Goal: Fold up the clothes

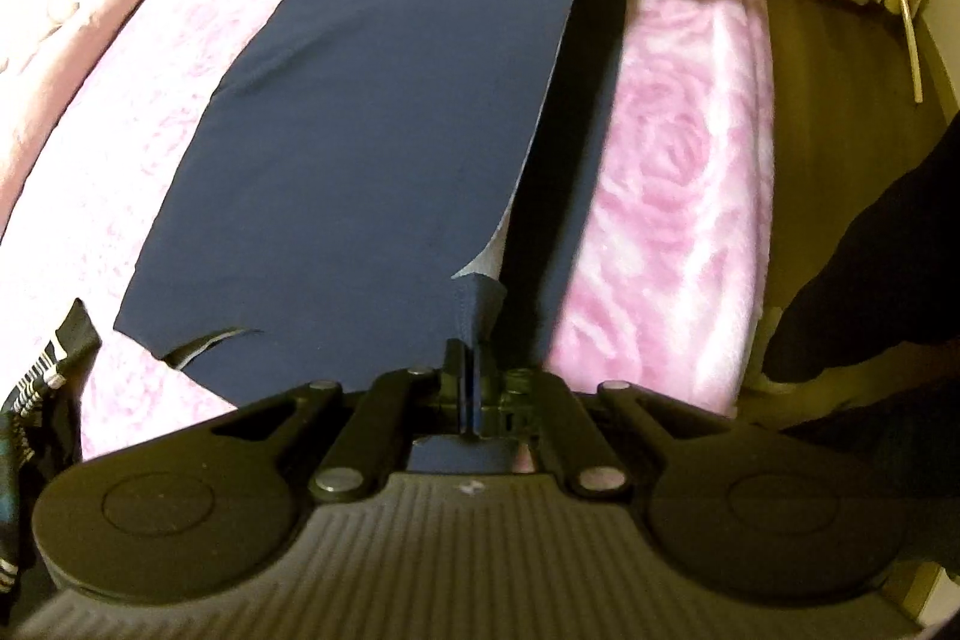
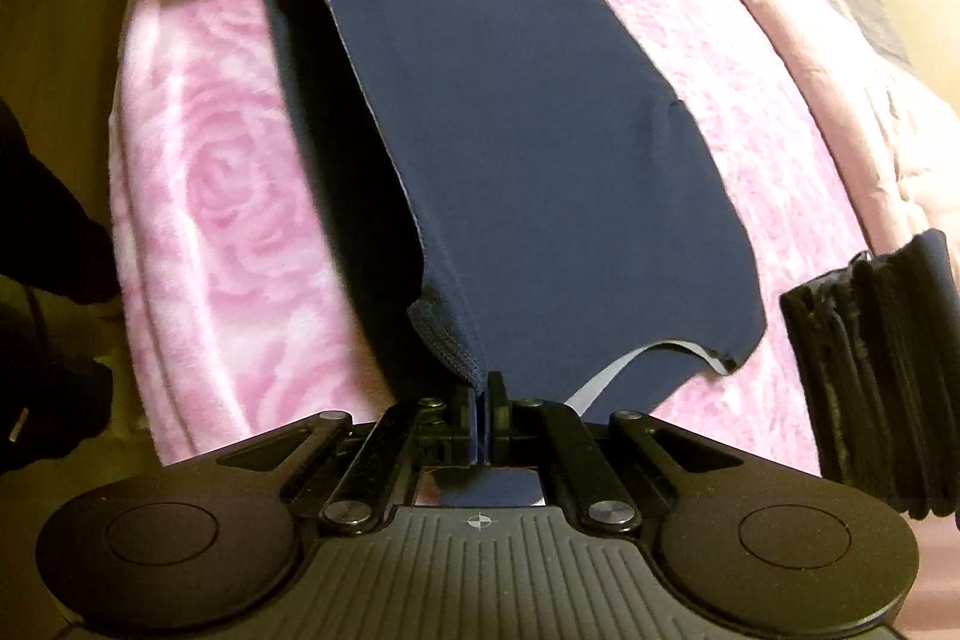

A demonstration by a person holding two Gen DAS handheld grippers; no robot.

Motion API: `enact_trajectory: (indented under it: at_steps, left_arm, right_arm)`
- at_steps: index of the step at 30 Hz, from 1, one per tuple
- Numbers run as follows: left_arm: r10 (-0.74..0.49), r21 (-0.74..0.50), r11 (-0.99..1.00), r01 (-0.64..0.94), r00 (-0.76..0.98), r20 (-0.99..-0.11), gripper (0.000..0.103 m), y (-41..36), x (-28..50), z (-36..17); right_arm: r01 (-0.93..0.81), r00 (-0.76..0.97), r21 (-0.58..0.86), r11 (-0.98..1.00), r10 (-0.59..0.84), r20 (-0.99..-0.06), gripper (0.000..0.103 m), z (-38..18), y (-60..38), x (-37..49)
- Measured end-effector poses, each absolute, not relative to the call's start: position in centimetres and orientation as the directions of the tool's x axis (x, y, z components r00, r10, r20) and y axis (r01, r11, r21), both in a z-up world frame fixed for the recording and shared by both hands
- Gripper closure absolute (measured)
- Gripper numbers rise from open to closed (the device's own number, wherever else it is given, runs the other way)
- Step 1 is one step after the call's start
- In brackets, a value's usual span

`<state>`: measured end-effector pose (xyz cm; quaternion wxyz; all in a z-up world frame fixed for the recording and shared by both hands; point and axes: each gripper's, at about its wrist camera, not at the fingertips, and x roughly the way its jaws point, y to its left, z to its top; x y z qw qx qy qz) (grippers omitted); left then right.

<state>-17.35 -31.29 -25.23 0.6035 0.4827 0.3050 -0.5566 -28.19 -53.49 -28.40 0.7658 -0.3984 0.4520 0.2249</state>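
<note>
While both my grippers pinch one raised edge, the navy garment (image 1: 360, 148) lies spread across the pink rose-print bed (image 1: 660, 148).

My left gripper (image 1: 470, 388) has its fingers clamped together on a stitched corner of the garment, and my right gripper (image 2: 486, 418) is closed the same way on the opposite corner of that edge, which hangs lifted above a darker strip of cloth near the bed's floor-side edge. Toward the bed's far side, a stack of folded dark clothes (image 2: 876, 370) sits just beside the garment at my right gripper's end, and a black-and-white patterned item (image 1: 42, 388) lies near my left.
</note>
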Motion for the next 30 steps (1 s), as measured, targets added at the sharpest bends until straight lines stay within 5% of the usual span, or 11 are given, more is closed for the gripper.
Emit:
enact_trajectory:
  at_steps: [7,8,9,10,18,30]
  left_arm:
    - [-0.306,0.228,-0.088,0.970,0.192,-0.933,0.102,-31.7,-17.8,-28.8]
    - [-0.302,0.220,-0.085,0.972,0.186,-0.935,0.100,-31.6,-17.7,-28.7]
    - [-0.291,0.196,-0.077,0.978,0.166,-0.942,0.095,-31.4,-17.5,-28.3]
    - [-0.280,0.170,-0.069,0.983,0.145,-0.949,0.094,-31.2,-17.3,-27.8]
    - [-0.317,0.105,0.164,0.981,0.153,-0.936,0.083,-30.3,-11.2,-21.6]
    - [-0.455,-0.062,0.287,0.956,0.079,-0.887,0.068,-38.8,12.0,-22.4]
  right_arm:
    - [-0.707,0.481,-0.425,0.565,-0.056,-0.875,0.102,-30.9,-53.2,-28.6]
    - [-0.710,0.469,-0.414,0.569,-0.056,-0.881,0.092,-30.5,-53.4,-28.7]
    - [-0.707,0.455,-0.399,0.583,-0.056,-0.889,0.055,-30.1,-53.7,-28.7]
    - [-0.698,0.451,-0.387,0.603,-0.051,-0.891,0.029,-29.5,-54.1,-28.5]
    - [-0.615,0.450,-0.267,0.742,0.053,-0.891,0.028,-23.8,-58.5,-22.5]
    - [-0.697,0.240,0.011,0.717,0.247,-0.939,0.029,-22.4,-61.8,-0.9]
